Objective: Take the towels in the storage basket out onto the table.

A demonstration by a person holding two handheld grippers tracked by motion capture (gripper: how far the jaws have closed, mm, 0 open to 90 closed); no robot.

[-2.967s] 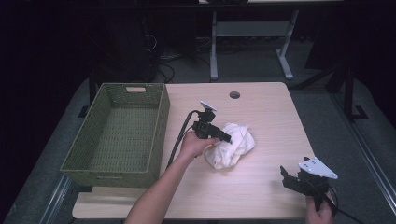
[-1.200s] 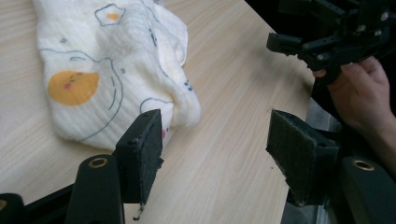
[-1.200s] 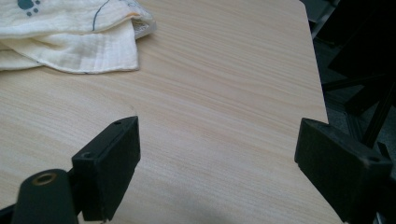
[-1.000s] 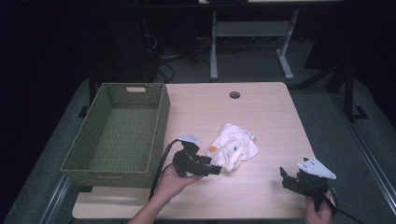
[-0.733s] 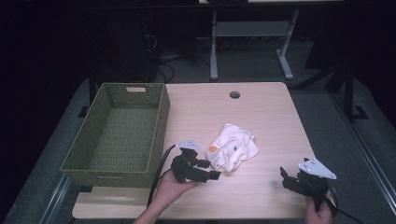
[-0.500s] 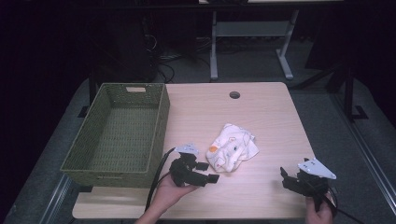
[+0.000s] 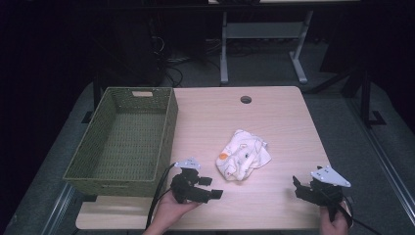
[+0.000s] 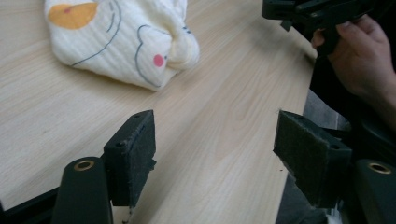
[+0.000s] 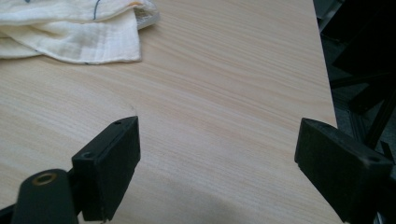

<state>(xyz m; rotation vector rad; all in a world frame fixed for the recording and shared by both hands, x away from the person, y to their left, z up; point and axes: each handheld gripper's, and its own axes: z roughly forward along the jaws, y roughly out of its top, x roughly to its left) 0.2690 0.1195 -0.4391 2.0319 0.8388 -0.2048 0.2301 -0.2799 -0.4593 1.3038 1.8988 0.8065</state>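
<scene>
A crumpled cream cloth [image 7: 242, 159] with an orange patch and drawn lines lies loose on the wooden table [image 7: 274, 122]. My left gripper [image 7: 211, 188] is near the front edge, left of and in front of the cloth and apart from it. Its jaws have just been opening and stand open with nothing between them. In the left gripper view the cloth [image 8: 121, 42] lies beyond my open left gripper [image 8: 215, 149]. My right gripper [image 7: 297, 188] rests at the front right corner, open and holding nothing. In the right gripper view my right gripper [image 9: 217, 158] is over bare wood, with the cloth [image 9: 70, 37] at the top left.
A green woven basket [image 7: 169, 127] stands along the table's left side, with nothing in it. A round cable hole [image 7: 245, 99] sits near the far edge. In the left gripper view the other hand [image 8: 364, 60] holds the right gripper [image 8: 299, 11] at the table's corner.
My left gripper has drawn back from the cloth toward the front edge and sunk a little, its jaws wider apart. The cloth and the right gripper have stayed put.
</scene>
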